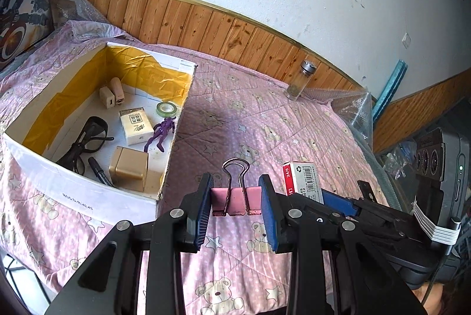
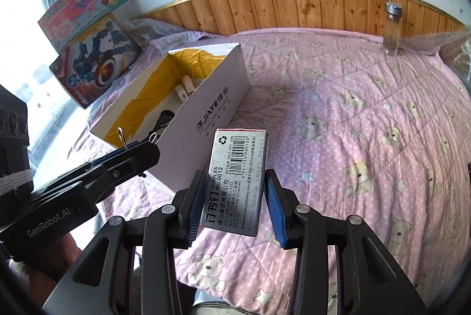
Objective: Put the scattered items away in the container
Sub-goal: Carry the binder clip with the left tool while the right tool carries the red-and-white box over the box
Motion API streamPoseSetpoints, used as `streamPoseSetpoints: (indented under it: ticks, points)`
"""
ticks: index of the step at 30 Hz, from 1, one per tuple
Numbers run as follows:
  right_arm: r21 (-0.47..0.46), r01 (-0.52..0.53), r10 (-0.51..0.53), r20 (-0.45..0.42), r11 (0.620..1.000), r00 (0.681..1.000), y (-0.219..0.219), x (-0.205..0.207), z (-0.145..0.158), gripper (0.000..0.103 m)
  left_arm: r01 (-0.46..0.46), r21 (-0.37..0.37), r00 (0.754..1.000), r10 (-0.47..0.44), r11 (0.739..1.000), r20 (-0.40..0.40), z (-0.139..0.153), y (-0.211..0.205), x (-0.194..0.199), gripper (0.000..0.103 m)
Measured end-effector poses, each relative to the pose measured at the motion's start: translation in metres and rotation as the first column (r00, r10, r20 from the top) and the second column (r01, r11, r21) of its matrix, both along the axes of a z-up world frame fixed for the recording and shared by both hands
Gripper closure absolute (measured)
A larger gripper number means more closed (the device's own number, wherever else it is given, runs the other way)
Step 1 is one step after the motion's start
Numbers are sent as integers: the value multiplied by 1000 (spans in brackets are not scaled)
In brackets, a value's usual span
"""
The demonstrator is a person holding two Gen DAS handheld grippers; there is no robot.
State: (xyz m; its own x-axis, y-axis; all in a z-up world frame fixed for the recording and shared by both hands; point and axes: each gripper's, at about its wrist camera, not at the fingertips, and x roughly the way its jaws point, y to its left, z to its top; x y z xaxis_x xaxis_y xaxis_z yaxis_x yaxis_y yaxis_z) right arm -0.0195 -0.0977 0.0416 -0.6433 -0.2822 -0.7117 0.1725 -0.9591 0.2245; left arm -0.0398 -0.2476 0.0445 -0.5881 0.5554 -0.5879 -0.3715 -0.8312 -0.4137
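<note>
My left gripper [image 1: 237, 204] clamps a pink binder clip [image 1: 235, 201] between its blue pads, the clip's wire handles pointing up, held above the pink bear-print bedspread [image 1: 294, 121] just right of the white cardboard box [image 1: 88, 191]. My right gripper [image 2: 234, 203] pinches a staple box [image 2: 235, 176] by its long sides, barcode face toward the camera, also off the bedspread and beside the box's printed side wall [image 2: 212, 115]. The two grippers sit close together, side by side, with the box's near corner between me and its open top. Inside the box lie black glasses [image 1: 88, 138], a black marker [image 1: 98, 169], a gold cube-shaped item [image 1: 129, 168], a white carton [image 1: 137, 125], a purple figurine [image 1: 163, 132], a roll of green tape [image 1: 167, 108] and two small beige chargers [image 1: 112, 96]. A glass bottle [image 1: 300, 81] with a metal cap stands well apart by the wooden wall panel [image 1: 206, 26]. Toy boxes [image 2: 88, 35] are stacked beyond the container, against the wall.
</note>
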Motion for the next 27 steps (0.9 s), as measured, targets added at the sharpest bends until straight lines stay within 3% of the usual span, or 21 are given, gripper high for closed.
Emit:
streamPoseSetpoints:
  ticks: [15,27]
  points:
    - [20,-100,101,-80,995,992,-37,-11,35,62,-82,68,997,82,994,8,11,-46,-15,70]
    - [36,-176,179,-91,984,980,-71,-34,44,62,-166,107,986,165,980,15,23,-91,-40,70]
